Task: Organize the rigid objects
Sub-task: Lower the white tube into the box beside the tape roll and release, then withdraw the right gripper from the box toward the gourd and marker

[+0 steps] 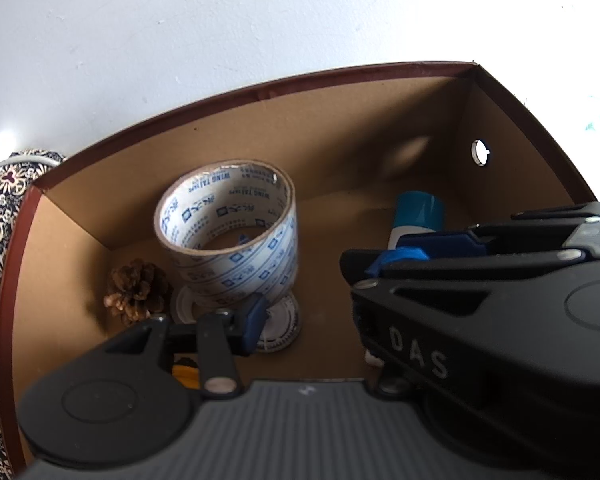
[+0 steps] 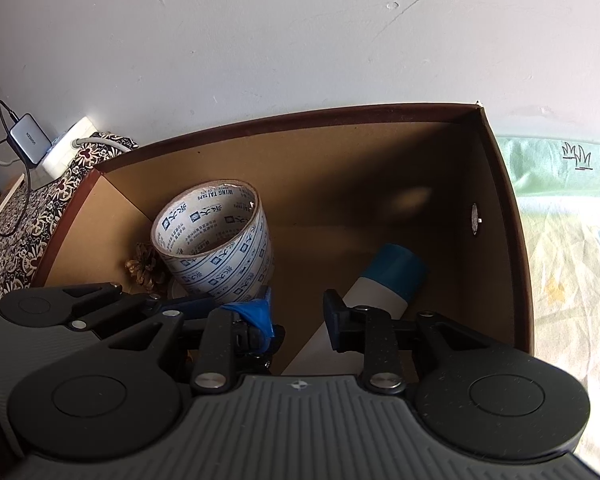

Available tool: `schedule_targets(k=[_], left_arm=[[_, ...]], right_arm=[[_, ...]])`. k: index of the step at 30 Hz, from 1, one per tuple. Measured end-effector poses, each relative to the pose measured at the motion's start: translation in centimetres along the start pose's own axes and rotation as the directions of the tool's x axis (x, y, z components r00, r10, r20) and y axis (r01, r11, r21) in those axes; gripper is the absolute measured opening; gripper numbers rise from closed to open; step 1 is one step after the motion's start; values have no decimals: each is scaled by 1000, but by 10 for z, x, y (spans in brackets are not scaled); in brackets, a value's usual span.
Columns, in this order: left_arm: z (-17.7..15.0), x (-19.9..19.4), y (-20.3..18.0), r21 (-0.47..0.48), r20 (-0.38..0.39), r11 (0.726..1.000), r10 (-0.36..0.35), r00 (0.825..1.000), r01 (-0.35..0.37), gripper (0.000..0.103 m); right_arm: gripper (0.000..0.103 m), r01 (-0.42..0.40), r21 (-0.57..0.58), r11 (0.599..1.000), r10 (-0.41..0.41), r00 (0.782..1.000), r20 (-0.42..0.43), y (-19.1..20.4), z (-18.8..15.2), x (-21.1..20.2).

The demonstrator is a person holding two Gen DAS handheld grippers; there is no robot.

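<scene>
A brown cardboard box (image 1: 340,128) holds a roll of printed tape (image 1: 228,236), a pine cone (image 1: 136,290), a round white lid (image 1: 278,322) under the roll, and a white tube with a teal cap (image 1: 418,212). My left gripper (image 1: 308,312) is open over the box floor, its left finger beside the roll. The right gripper's body crosses the left wrist view at the right. In the right wrist view the box (image 2: 504,208), roll (image 2: 216,240), pine cone (image 2: 144,266) and tube (image 2: 388,280) show. My right gripper (image 2: 300,320) is open, just before the tube.
A patterned cloth (image 2: 40,220) lies left of the box, with a charger (image 2: 28,136) and cables on it. A white wall (image 2: 300,40) stands behind. A green printed sheet (image 2: 568,240) lies right of the box.
</scene>
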State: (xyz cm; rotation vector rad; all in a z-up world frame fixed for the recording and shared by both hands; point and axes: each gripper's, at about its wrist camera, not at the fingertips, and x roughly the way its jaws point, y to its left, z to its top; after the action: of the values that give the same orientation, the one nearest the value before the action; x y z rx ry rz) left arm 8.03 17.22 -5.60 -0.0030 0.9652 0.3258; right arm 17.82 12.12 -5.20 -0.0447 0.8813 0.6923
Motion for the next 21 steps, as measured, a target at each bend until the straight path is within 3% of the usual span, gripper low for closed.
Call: schedule_targets(k=[21], left_arm=[[0, 0, 0, -3, -1, 1000, -2, 1000, 2, 59]], right_arm=[[13, -3, -4, 1000, 3, 1000, -4, 0, 0, 1]])
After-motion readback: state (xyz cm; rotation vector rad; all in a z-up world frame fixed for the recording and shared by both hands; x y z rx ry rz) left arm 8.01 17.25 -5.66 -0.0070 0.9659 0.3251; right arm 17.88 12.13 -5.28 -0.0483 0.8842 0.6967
